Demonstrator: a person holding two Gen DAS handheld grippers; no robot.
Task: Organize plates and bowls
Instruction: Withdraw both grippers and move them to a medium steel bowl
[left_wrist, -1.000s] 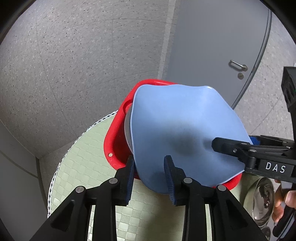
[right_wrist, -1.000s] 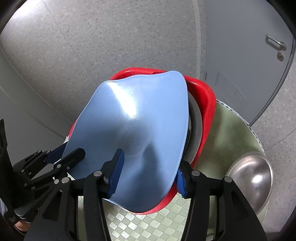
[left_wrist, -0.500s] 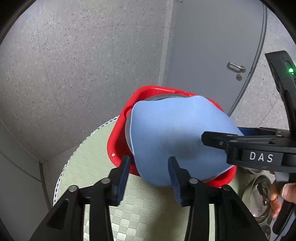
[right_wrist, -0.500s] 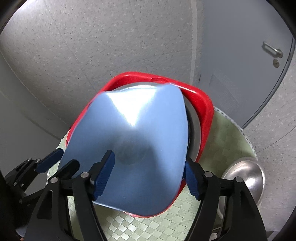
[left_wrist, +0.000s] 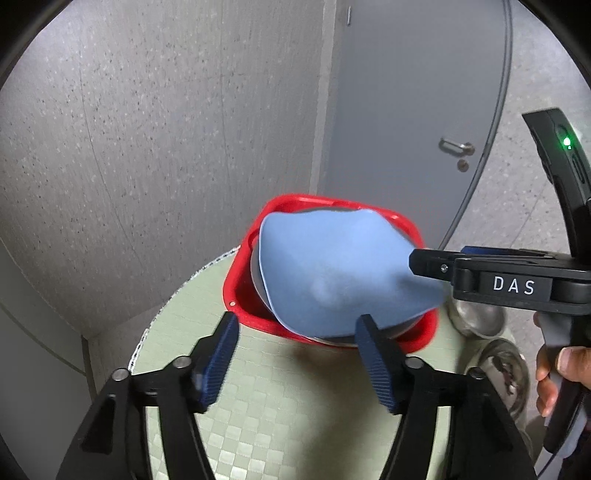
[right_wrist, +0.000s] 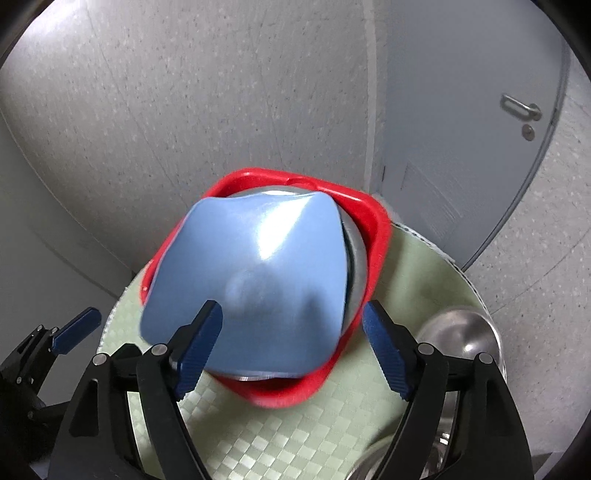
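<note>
A light blue plate (left_wrist: 332, 273) lies tilted on top of steel dishes in a red square basket (left_wrist: 243, 295) on a round green table. It also shows in the right wrist view (right_wrist: 258, 280), over the basket (right_wrist: 376, 229). My left gripper (left_wrist: 299, 354) is open and empty, just in front of the basket. My right gripper (right_wrist: 291, 347) is open, its jaws standing either side of the plate's near edge without holding it. It enters the left wrist view from the right (left_wrist: 428, 264).
A steel bowl (right_wrist: 461, 336) sits upside down on the green checked table (right_wrist: 295, 435) to the right of the basket. Another steel dish (left_wrist: 506, 373) lies nearer the table's right edge. A grey wall and door stand behind.
Both grippers have opened, let go of the blue plate and drawn back. The plate now rests on the dishes in the red basket.
</note>
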